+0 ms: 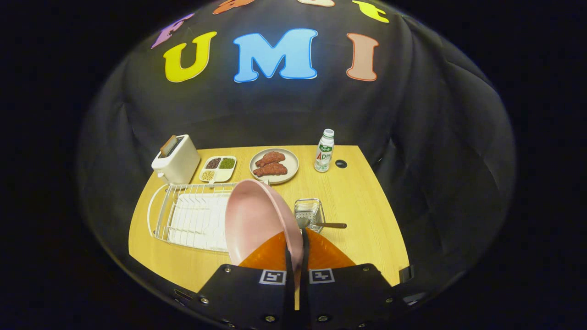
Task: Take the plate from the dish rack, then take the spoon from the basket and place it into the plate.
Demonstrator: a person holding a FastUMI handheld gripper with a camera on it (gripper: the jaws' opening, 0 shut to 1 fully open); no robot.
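Gripper view: gripper [297, 245] fingers pinched together on the rim of the round pink plate [257, 220], which is held on edge, tilted, above the right end of the white wire dish rack [192, 215]. Just beyond the fingers, the metal spoon with a dark handle [321, 224] lies across the small wire basket [308, 211] on the light wooden table [362, 211]. White toaster [176, 159] stands behind the rack.

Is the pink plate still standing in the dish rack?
No, the tongs are shut on the pink plate's rim and hold it up beside the dish rack.
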